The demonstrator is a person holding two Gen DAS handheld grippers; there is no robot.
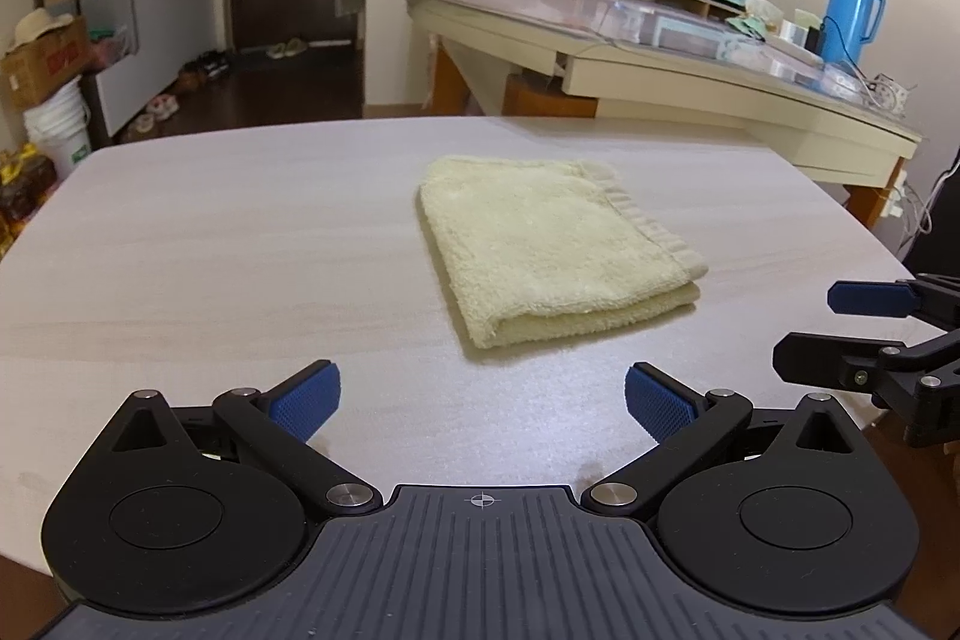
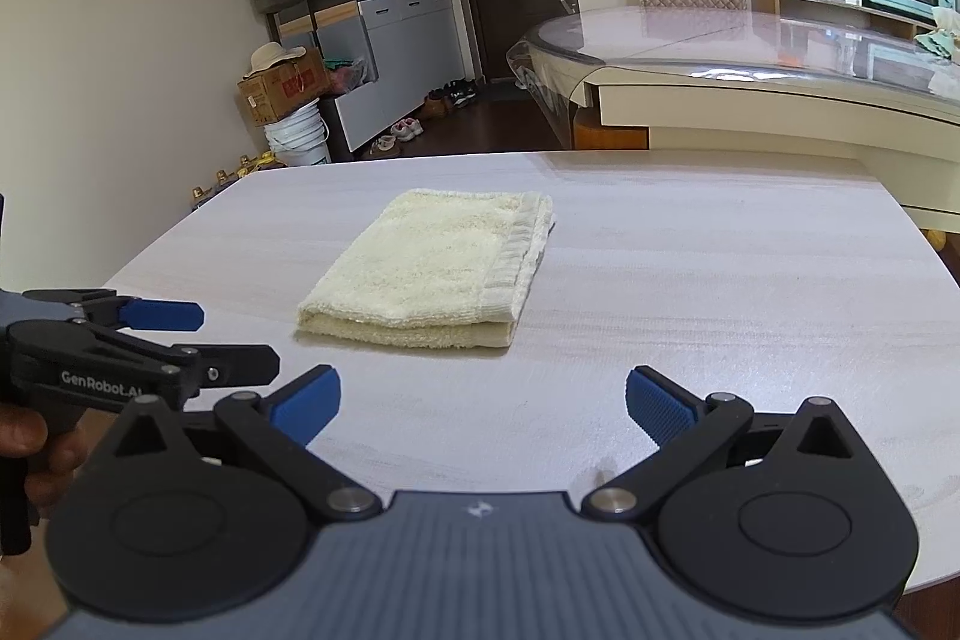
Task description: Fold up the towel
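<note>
At twelve o'clock from both grippers, on the pale table point(image 1: 210, 244): yellow towel point(image 1: 552, 244), folded into a thick rectangle, lying flat, touched by nothing. Left gripper point(image 1: 483, 400) near the table's front edge, blue pads point(image 1: 306, 400) spread wide, gripping nothing. Right gripper point(image 2: 483, 400) just beside it at three o'clock, likewise spread wide, holding nothing. Both short of the towel.

The left tongs point(image 1: 483, 403) are spread wide, blue pads facing each other with nothing between them, hovering low and level. The right tongs point(image 2: 483, 403) stand just as wide apart and empty, pointing forward beside the left ones. A hand point(image 2: 27, 451) wraps the grip of the left tool, fingers curled around the handle.
</note>
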